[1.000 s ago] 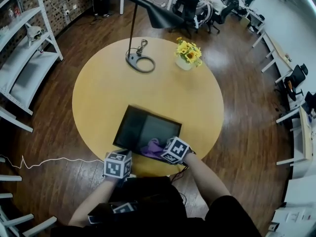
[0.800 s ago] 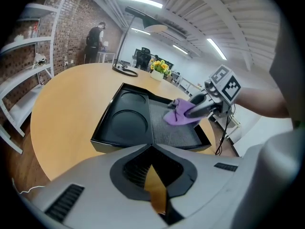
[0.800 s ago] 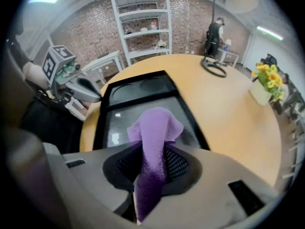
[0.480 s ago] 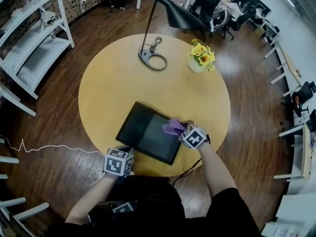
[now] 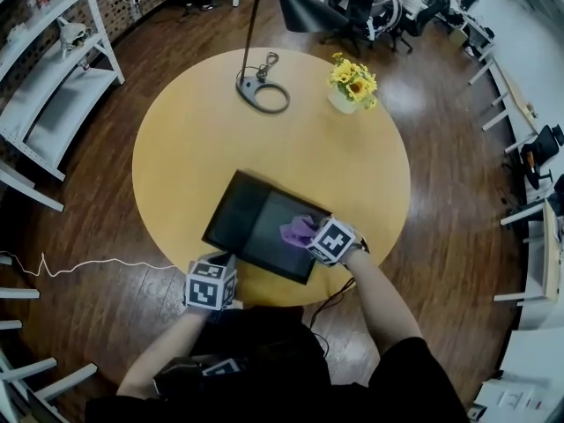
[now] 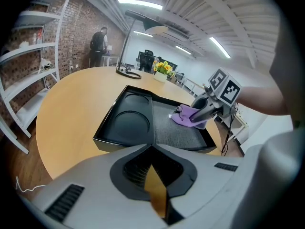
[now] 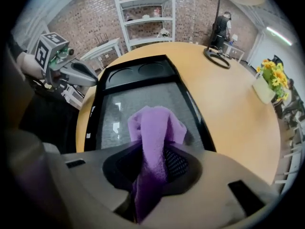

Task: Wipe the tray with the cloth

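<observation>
— Purple cloth is clamped in the right gripper, is it not?

— It is. The cloth is pinched between the jaws, and a folded end is pushed out ahead of them, over the grey mat of the tray.

— Where is the cloth placed on the tray?

— In the head view the cloth is seen on the right half of the tray, close to the right rim, with the right gripper pointed steeply down at it. From the left gripper view it is shown bunched under the jaw tips, on the mat rather than on the half with the round recesses.

— And how is the left gripper set?

— Its jaws are brought together. Their tip is held at the tray's near edge, by the near left corner. Whether the rim is pinched cannot be told.

— How far is the cloth from it?

— Well apart: the cloth is kept across the tray from the left gripper, at the opposite side.

— On what is the tray laid?

— On a round wooden table, near its front edge.
</observation>
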`<move>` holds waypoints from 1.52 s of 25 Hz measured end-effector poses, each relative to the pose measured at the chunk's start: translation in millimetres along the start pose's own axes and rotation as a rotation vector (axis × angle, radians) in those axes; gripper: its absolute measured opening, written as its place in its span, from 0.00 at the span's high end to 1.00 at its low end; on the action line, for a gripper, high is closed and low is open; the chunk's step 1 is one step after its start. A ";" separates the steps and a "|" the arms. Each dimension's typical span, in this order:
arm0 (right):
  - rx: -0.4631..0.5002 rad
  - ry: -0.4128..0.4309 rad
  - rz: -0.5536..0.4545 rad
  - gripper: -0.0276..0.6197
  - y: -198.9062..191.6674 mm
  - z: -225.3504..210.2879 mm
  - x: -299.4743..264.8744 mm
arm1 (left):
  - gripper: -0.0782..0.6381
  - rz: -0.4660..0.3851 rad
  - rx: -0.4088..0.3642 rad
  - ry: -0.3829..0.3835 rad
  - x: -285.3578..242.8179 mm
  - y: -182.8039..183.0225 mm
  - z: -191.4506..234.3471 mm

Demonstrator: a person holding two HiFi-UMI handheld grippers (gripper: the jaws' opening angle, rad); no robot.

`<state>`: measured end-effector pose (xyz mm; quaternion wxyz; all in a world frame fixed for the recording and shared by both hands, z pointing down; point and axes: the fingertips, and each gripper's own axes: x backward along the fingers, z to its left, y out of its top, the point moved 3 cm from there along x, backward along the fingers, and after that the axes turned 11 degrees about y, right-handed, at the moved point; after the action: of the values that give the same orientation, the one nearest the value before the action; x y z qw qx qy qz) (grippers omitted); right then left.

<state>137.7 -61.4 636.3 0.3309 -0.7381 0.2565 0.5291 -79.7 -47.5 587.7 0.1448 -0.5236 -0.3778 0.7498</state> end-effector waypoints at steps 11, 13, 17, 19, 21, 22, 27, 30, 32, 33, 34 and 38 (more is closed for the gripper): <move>-0.090 0.161 -0.023 0.81 -6.1 74.8 -20.6 | 0.89 0.001 0.023 -0.023 -2.1 0.1 3.1; -0.122 0.197 -0.028 0.81 -4.9 84.2 -23.0 | 0.89 0.005 0.023 -0.027 -2.0 0.2 3.3; -0.168 0.197 -0.039 0.81 -4.4 87.5 -23.7 | 0.89 0.010 0.032 -0.039 -4.1 1.3 3.7; -0.186 0.192 -0.052 0.81 -5.4 85.4 -23.8 | 0.89 0.013 0.039 -0.049 -6.2 1.4 3.6; -0.192 0.183 -0.068 0.81 -6.6 85.2 -24.9 | 0.89 0.023 0.049 -0.063 -7.8 0.4 4.6; -0.195 0.177 -0.077 0.81 -7.1 85.5 -25.5 | 0.89 0.031 0.053 -0.073 -8.6 -0.4 5.5; -0.194 0.163 -0.080 0.81 -10.6 85.6 -27.2 | 0.89 0.030 0.115 -0.359 1.7 5.7 -6.7; -0.201 0.204 -0.066 0.81 -10.1 80.8 -25.9 | 0.89 -0.094 0.194 -0.385 16.2 35.3 16.5; -0.221 0.255 -0.050 0.81 -6.0 78.2 -25.5 | 0.89 -0.157 0.143 -0.244 16.2 50.1 51.1; -0.234 0.279 -0.049 0.81 -3.4 76.6 -23.8 | 0.89 -0.154 0.088 -0.183 12.5 52.1 64.0; -0.249 0.297 -0.060 0.81 -0.3 74.1 -20.4 | 0.89 -0.129 0.026 -0.146 6.8 50.2 71.0; -0.289 0.295 -0.220 0.81 35.3 54.6 4.8 | 0.62 -0.022 -0.108 -0.177 -18.2 35.8 64.1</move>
<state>80.1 -43.0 612.0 0.2366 -0.8707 0.1418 0.4072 -123.2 -109.3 584.9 0.0906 -0.4583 -0.4345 0.7701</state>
